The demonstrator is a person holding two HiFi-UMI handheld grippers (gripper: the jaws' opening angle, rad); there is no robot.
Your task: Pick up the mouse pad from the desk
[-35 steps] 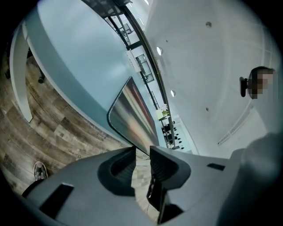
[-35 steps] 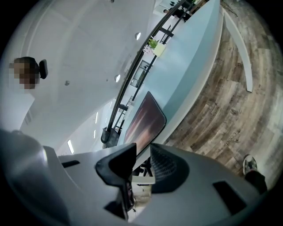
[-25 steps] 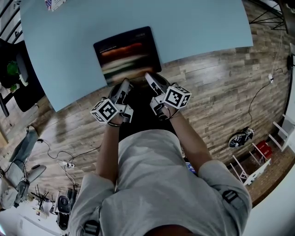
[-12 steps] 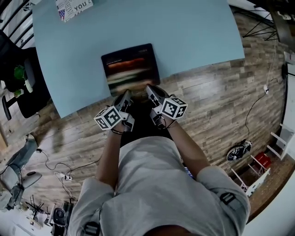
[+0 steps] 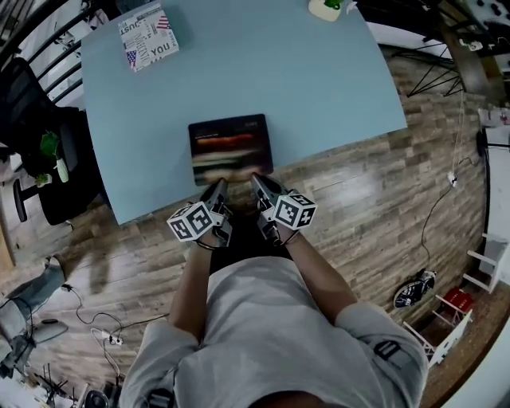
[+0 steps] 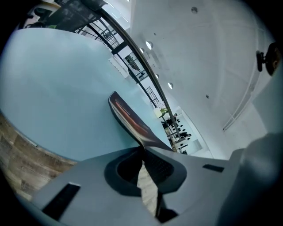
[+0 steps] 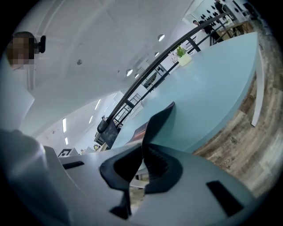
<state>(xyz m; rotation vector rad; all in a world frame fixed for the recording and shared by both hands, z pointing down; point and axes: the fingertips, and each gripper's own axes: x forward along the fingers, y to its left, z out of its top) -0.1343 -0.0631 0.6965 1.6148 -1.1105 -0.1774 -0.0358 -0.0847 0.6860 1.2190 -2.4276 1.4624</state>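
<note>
The dark mouse pad (image 5: pixel 231 147) with orange and pale streaks is near the front edge of the light blue desk (image 5: pixel 319 80). My left gripper (image 5: pixel 217 190) and right gripper (image 5: pixel 259 185) both hold its near edge, side by side. In the left gripper view the jaws are shut on the pad (image 6: pixel 130 119), which curves away over the desk from my left gripper (image 6: pixel 143 148). In the right gripper view my right gripper (image 7: pixel 143 145) pinches the pad's dark edge (image 7: pixel 159 119), which bends upward. I cannot tell whether the pad's far edge still touches the desk.
A printed box (image 5: pixel 149 36) lies at the desk's far left corner. A small potted plant (image 5: pixel 327 8) stands at its far edge. A black chair (image 5: pixel 40 135) is left of the desk. Wooden floor (image 5: pixel 382 183) surrounds the person's body.
Both grippers have lifted slightly with the pad's near edge between them. The head view has swung so that more of the desk, the box and the plant now show.
</note>
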